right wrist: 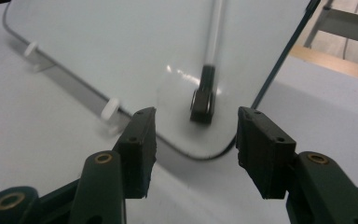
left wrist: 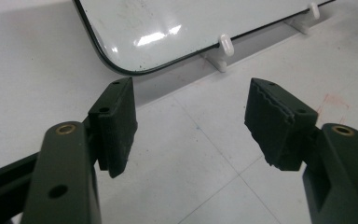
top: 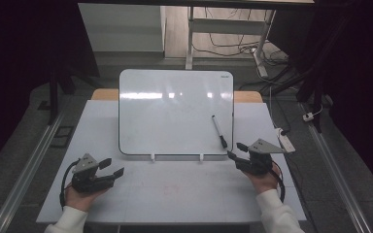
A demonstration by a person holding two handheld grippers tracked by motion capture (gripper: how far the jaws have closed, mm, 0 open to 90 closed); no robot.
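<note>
A white whiteboard [top: 175, 111] stands tilted on small white clips at the middle of the table. A black-capped marker [top: 219, 131] lies on its lower right part, cap toward the near edge. My right gripper [top: 236, 151] hovers just off the board's lower right corner, open, with nothing between its pads. In the right gripper view the marker [right wrist: 205, 93] lies on the whiteboard [right wrist: 121, 46] just beyond the open right gripper [right wrist: 196, 140]. My left gripper [top: 112, 167] rests low at the near left, open and empty. In the left gripper view the left gripper [left wrist: 191, 126] faces the whiteboard's [left wrist: 168, 28] near corner.
The white tabletop [top: 175, 194] stretches in front of the board. A white power strip [top: 285, 141] lies at the table's right edge. Behind the table stand a desk frame [top: 223, 29] and loose cables on the floor. Metal rails run along both sides.
</note>
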